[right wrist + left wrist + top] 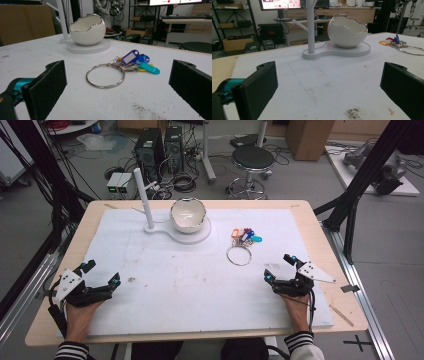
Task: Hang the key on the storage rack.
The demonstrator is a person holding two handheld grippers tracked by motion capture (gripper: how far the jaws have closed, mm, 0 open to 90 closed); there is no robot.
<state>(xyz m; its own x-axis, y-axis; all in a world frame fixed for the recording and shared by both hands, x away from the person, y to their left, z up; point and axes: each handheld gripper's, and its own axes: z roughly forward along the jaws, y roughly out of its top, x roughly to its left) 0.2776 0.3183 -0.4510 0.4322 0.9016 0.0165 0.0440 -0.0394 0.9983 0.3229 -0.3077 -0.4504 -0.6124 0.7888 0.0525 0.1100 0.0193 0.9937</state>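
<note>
Metal key ring (239, 255) with coloured plastic tags (246, 236) flat on white foam-covered bench (190, 285), right of glossy eggshell-shaped bowl (188, 214). Left claw (102, 274) and right claw (279, 268) both apart, empty, near edge.

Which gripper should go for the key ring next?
Right. The right gripper sits open just below the key ring, which lies straight ahead in its own view. The left gripper is across the mat.

One key ring (239, 255), one bowl (188, 214)
</note>
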